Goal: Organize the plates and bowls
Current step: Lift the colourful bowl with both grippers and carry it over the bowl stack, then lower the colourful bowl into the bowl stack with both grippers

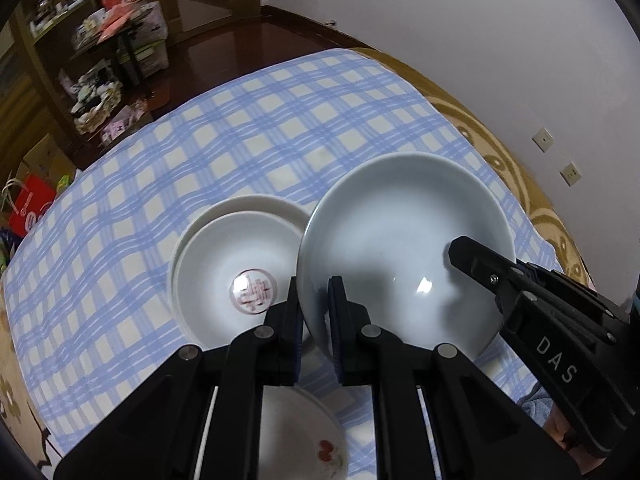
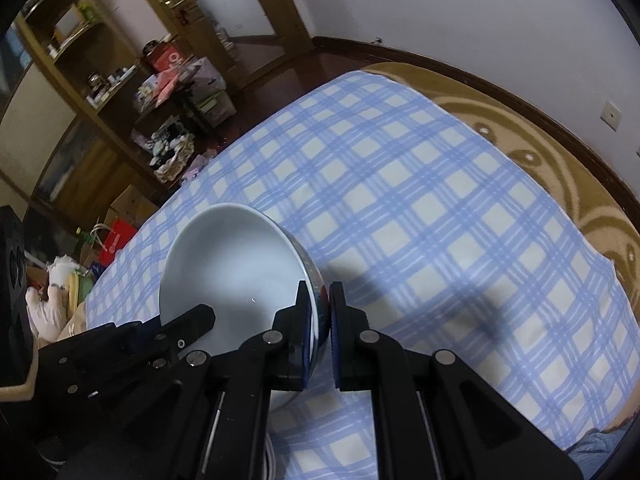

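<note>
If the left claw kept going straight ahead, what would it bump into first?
It already pinches the pale bowl by its rim, so the bowl goes along. Beyond it the way looks free, only checked cloth, though depth is hard to judge.

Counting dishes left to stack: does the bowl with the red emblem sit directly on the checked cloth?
No, the red-emblem bowl sits nested inside another white dish.
</note>
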`<action>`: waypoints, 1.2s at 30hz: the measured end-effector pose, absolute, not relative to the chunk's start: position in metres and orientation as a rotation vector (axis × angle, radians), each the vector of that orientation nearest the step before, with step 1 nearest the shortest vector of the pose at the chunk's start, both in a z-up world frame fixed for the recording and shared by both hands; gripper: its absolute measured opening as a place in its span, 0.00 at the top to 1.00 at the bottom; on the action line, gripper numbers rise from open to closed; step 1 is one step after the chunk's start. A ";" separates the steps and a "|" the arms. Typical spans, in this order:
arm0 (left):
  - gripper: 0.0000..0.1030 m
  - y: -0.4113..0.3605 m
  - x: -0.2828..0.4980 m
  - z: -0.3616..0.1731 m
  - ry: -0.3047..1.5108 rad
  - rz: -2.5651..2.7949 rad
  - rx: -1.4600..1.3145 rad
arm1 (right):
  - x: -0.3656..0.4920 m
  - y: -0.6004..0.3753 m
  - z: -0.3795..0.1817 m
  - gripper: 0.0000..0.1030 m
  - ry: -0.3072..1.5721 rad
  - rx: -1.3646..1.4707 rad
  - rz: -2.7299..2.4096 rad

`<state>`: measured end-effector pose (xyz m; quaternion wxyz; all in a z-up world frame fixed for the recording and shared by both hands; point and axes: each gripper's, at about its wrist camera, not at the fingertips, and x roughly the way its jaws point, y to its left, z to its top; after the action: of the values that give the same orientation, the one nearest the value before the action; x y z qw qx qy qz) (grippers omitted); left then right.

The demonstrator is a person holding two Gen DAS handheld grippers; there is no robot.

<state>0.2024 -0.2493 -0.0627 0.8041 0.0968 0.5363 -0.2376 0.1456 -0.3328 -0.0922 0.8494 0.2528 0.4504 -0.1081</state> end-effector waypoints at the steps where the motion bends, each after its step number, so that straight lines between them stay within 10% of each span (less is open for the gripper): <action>1: 0.88 -0.245 0.202 -0.062 1.147 -0.501 0.203 | 0.147 -0.328 -0.091 0.91 0.945 0.523 -0.219; 36: 0.86 -0.162 0.211 -0.075 1.168 -0.443 0.107 | 0.174 -0.251 -0.088 0.90 0.931 0.363 -0.087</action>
<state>0.2113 -0.1617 -0.0749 0.8098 0.0501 0.5466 -0.2072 0.1740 -0.2505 -0.0880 0.8769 0.1740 0.4461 -0.0418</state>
